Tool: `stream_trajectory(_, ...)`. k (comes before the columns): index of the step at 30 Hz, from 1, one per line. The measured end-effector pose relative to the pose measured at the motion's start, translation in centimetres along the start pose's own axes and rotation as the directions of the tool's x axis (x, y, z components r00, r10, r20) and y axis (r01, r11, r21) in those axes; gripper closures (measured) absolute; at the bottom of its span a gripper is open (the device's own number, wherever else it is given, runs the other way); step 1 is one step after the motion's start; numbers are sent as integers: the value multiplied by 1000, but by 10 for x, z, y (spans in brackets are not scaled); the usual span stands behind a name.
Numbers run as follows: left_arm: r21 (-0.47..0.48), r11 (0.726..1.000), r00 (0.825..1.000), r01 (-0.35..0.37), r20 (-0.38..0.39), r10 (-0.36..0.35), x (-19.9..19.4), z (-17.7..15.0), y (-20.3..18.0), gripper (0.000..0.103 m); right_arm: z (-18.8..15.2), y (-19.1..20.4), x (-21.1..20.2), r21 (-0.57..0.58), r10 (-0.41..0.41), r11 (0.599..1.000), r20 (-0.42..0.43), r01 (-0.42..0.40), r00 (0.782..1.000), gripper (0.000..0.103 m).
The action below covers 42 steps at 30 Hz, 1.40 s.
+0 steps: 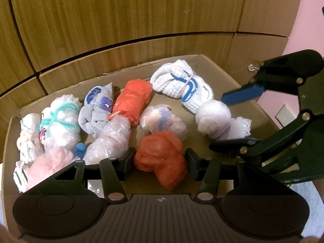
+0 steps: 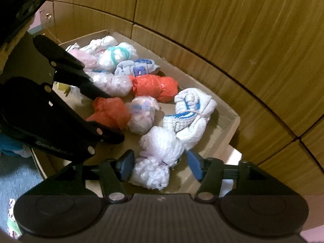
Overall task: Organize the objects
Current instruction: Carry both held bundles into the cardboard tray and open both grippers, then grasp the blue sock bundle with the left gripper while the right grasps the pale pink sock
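A cardboard box (image 1: 204, 59) holds several wrapped bundles. My left gripper (image 1: 160, 163) stands open astride a crumpled red plastic bundle (image 1: 160, 154) lying on the box floor, one pad at each side of it. My right gripper (image 2: 161, 167) is open around a white bubble-wrap bundle (image 2: 156, 158), with a clear gap at its right pad. That bundle is tied to a white knit roll with blue stripes (image 2: 192, 109). In the left wrist view the right gripper (image 1: 217, 121) reaches in from the right over the bubble-wrap bundle (image 1: 214, 117).
Further bundles fill the box's left and back: a long red one (image 1: 131, 99), a grey-blue one (image 1: 95, 107), a white one tied with teal yarn (image 1: 60, 119), pink fluff (image 1: 50, 162). Wood-grain panels (image 1: 121, 20) rise right behind the box. A pink wall (image 1: 303, 40) is at the right.
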<state>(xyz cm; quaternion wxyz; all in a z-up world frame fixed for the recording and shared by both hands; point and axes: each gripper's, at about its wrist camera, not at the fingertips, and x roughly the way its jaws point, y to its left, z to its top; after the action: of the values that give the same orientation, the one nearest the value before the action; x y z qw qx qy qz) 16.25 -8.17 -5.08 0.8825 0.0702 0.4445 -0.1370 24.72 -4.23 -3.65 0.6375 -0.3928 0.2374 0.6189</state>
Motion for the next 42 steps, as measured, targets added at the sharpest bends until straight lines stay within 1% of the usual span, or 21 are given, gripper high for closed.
stream_trajectory(5,-17,1000,1000,2,-4,-2,-5,0,0,36,-1,1,-8,16,-8,1000,16,8,1000,43)
stream_trajectory(9,-39,999,1000,15,-1,-15,-15,-1,2,27,-2,3,-19,33,-17,999,34,16,999,40)
stream_trajectory(12,-53,998,999,18,34,-17,-32,-2,3,20,-4,5,-34,68,-31,997,70,26,997,34)
stream_trajectory(15,-61,998,997,18,72,-13,-51,-4,5,17,-7,6,-50,113,-41,993,100,30,994,32)
stream_trajectory(16,-64,998,999,18,48,-15,-57,-4,6,17,-8,7,-55,125,-42,992,108,28,993,32)
stream_trajectory(18,-81,997,997,15,71,-9,-72,-7,11,17,-12,9,-66,165,-49,986,123,28,991,31)
stream_trajectory(19,-85,996,996,14,87,-7,-80,-10,13,17,-14,12,-72,188,-62,981,126,38,990,30)
stream_trajectory(20,-92,996,995,0,103,10,-89,-15,16,17,-17,15,-78,204,-75,978,127,47,989,29)
stream_trajectory(22,-109,993,989,-38,137,53,-109,-28,22,15,-26,22,-90,247,-103,967,134,68,986,24)
stream_trajectory(24,-133,989,982,-63,167,85,-127,-46,28,13,-36,32,-101,290,-129,953,133,85,983,23)
stream_trajectory(25,-153,986,980,-73,174,100,-134,-54,31,11,-42,40,-106,309,-138,947,136,90,981,20)
stream_trajectory(27,-194,978,976,-82,183,119,-146,-76,35,10,-54,52,-111,349,-141,933,142,83,980,18)
stream_trajectory(30,-238,966,973,-102,178,146,-152,-101,37,10,-70,65,-108,438,-142,896,138,68,980,17)
stream_trajectory(33,-264,957,973,-118,162,165,-151,-118,33,10,-85,77,-96,519,-166,850,109,86,980,17)
stream_trajectory(35,-270,957,977,-109,150,154,-146,-124,30,10,-90,84,-87,560,-190,821,83,111,978,17)
stream_trajectory(38,-248,962,977,-112,151,153,-138,-123,23,7,-91,92,-76,570,-192,813,71,118,979,17)
stream_trajectory(40,-245,962,977,-118,147,158,-131,-124,20,5,-89,95,-70,565,-183,817,66,115,981,17)
stream_trajectory(42,-245,962,978,-123,135,160,-123,-124,20,4,-86,96,-65,559,-198,818,56,134,979,17)
